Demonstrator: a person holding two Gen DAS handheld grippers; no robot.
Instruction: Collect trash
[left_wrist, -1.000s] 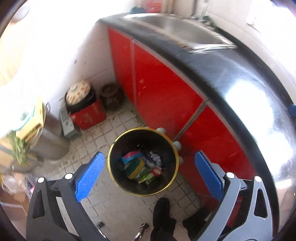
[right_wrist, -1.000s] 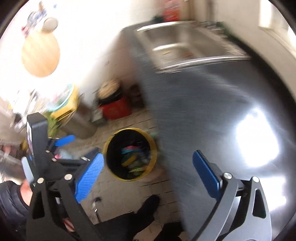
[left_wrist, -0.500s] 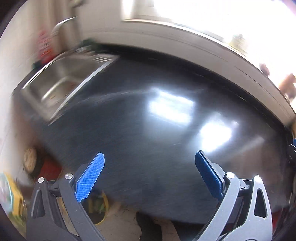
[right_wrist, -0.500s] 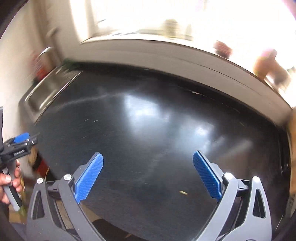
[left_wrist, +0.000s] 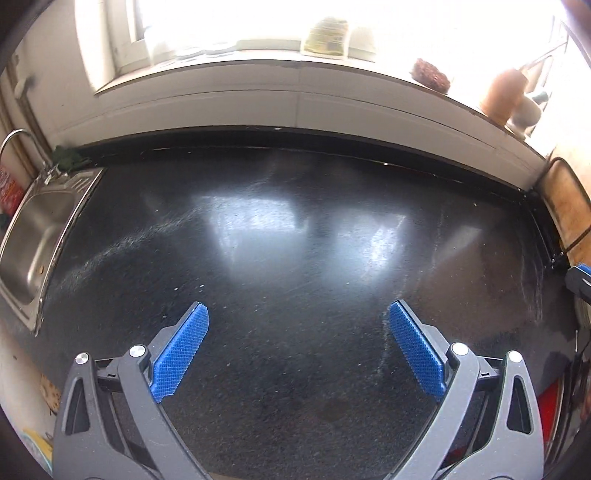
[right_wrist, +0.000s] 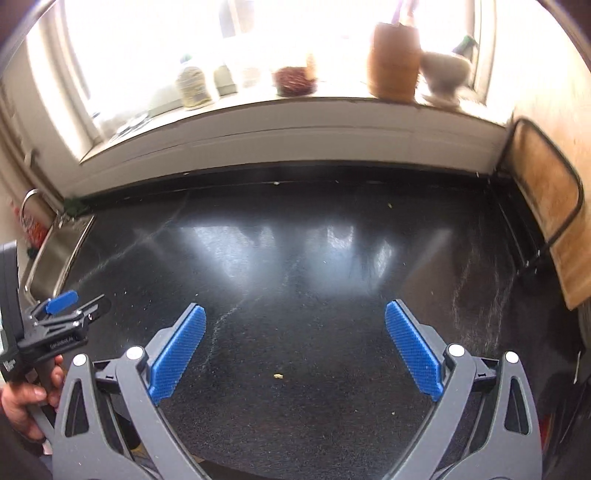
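Observation:
Both grippers hover over a black glossy countertop (left_wrist: 295, 266), which also fills the right wrist view (right_wrist: 314, 266). My left gripper (left_wrist: 297, 354) is open and empty. My right gripper (right_wrist: 293, 349) is open and empty. A tiny yellowish crumb (right_wrist: 277, 376) lies on the counter between the right gripper's blue pads. The left gripper also shows at the left edge of the right wrist view (right_wrist: 55, 325), held in a hand. The trash bin is out of view.
A steel sink (left_wrist: 33, 236) with a tap sits at the counter's left end. A windowsill (right_wrist: 332, 99) behind holds a brown jar (right_wrist: 393, 59), a white bowl (right_wrist: 443, 74) and other jars. A wooden board in a black wire rack (right_wrist: 543, 206) stands at the right.
Both grippers have swung up and right from the yellow-rimmed trash bin on the floor to face the countertop and window. Both jaws stayed open.

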